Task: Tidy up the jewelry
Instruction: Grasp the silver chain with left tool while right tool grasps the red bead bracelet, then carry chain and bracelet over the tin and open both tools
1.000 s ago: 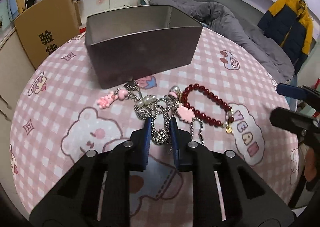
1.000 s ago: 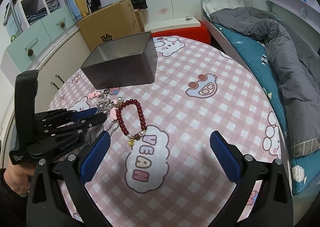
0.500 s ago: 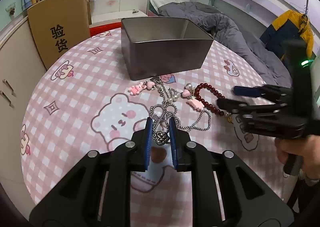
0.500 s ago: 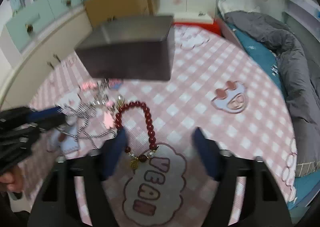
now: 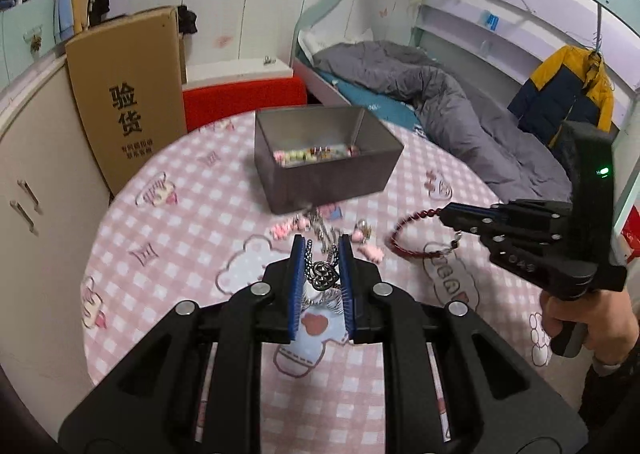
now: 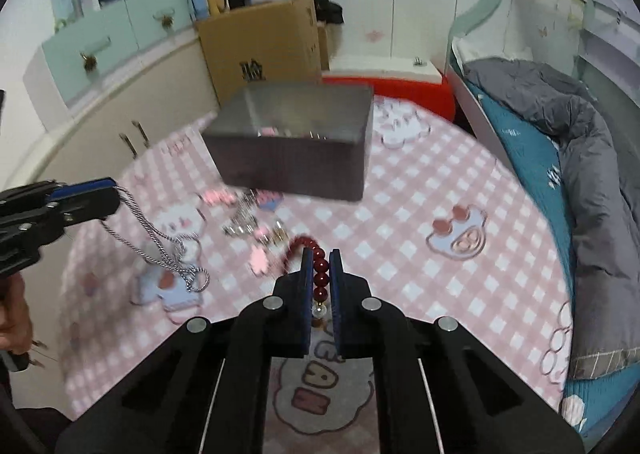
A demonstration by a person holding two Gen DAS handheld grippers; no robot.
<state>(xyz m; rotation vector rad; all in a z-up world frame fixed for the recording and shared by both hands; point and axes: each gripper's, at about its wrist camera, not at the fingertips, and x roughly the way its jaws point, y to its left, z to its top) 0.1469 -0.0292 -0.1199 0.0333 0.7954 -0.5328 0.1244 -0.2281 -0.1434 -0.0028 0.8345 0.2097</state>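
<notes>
My left gripper [image 5: 322, 254] is shut on a silver chain necklace with a dark heart pendant [image 5: 322, 280] and holds it above the pink checked tablecloth; the chain [image 6: 160, 238] hangs from it in the right wrist view. My right gripper [image 6: 320, 259] is shut on a dark red bead bracelet [image 6: 320, 278], lifted off the table; the bracelet [image 5: 412, 232] also shows in the left wrist view. A grey metal box [image 5: 326, 156] stands at the far side with some beads inside. Pink charms and a pearl piece [image 5: 316, 228] lie in front of it.
The round table [image 5: 168, 246] has a pink cartoon cloth. A cardboard carton [image 5: 128, 94] and cupboards stand to the left, a red stool behind, a bed with a grey quilt [image 5: 440, 106] to the right.
Both grippers have risen. My right gripper has closed on the red bracelet and lifted it. My left gripper has lifted the silver necklace higher off the table.
</notes>
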